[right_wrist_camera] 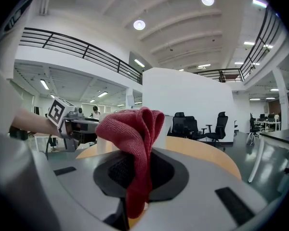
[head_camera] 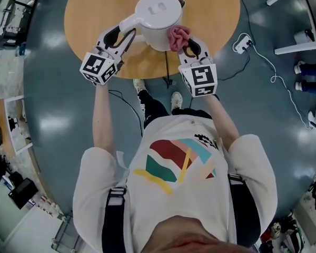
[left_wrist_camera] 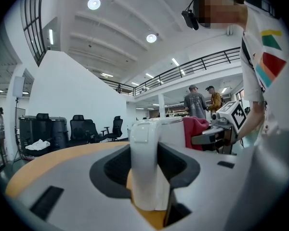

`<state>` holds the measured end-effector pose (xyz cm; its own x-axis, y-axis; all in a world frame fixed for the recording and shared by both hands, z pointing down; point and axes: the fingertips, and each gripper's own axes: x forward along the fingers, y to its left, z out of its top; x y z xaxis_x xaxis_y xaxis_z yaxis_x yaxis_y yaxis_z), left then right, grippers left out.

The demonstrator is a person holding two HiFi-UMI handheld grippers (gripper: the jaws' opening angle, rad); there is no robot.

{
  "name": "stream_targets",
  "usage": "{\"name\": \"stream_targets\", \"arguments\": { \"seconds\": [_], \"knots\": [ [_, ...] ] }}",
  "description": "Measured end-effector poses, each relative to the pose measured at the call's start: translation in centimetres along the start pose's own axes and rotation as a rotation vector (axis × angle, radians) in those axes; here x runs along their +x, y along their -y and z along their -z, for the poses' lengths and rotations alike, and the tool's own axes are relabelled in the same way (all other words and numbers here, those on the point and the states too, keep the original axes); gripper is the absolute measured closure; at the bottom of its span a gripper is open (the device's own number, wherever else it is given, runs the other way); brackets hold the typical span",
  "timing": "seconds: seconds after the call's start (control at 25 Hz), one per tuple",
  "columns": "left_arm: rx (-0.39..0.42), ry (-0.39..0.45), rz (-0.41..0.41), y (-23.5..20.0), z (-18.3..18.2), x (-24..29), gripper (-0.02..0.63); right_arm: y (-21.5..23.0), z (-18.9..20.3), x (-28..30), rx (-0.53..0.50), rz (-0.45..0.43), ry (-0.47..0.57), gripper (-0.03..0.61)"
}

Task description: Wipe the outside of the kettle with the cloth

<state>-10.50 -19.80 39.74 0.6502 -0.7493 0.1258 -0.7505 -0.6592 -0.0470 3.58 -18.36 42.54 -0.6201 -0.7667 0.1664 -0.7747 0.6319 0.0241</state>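
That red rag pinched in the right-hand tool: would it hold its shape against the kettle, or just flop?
Probably floppy: the cloth bunches above the right gripper and a tail droops below the pinch. Its looped weave looks grippy, so it likely drags rather than slides on the kettle. It seems light, since a small pinch holds it.

1. The left tool points roughly level over the near edge of the worktop, its jaws clamped on the kettle handle.
2. The right tool, near it, has its jaws pinching the red cloth.
3. The left arm and right arm stretch forward, nearly parallel.
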Motion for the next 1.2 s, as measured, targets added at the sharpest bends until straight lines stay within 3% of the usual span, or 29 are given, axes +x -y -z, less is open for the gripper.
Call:
{"name": "stream_targets", "arguments": {
  "seconds": [0.48, 0.92, 1.08, 1.2],
  "knots": [
    [-0.003, 0.001, 0.008, 0.1, 0.1, 0.1, 0.414, 5.3, -0.4, 1.6, -0.028, 0.076, -0.008, 0.531],
    [-0.004, -0.001, 0.001, 0.1, 0.1, 0.1, 0.414, 7.3, -1.2, 4.0, -0.079, 0.079, -0.019, 0.531],
    [-0.012, 0.017, -0.016, 0.1, 0.1, 0.0, 0.414, 7.4, -1.3, 4.0, -0.054, 0.095, -0.015, 0.531],
    [-0.002, 0.033, -0.024, 0.2, -0.1, -0.2, 0.414, 7.3, -1.0, 2.6, 0.030, 0.134, 0.005, 0.531]
  ]
}}
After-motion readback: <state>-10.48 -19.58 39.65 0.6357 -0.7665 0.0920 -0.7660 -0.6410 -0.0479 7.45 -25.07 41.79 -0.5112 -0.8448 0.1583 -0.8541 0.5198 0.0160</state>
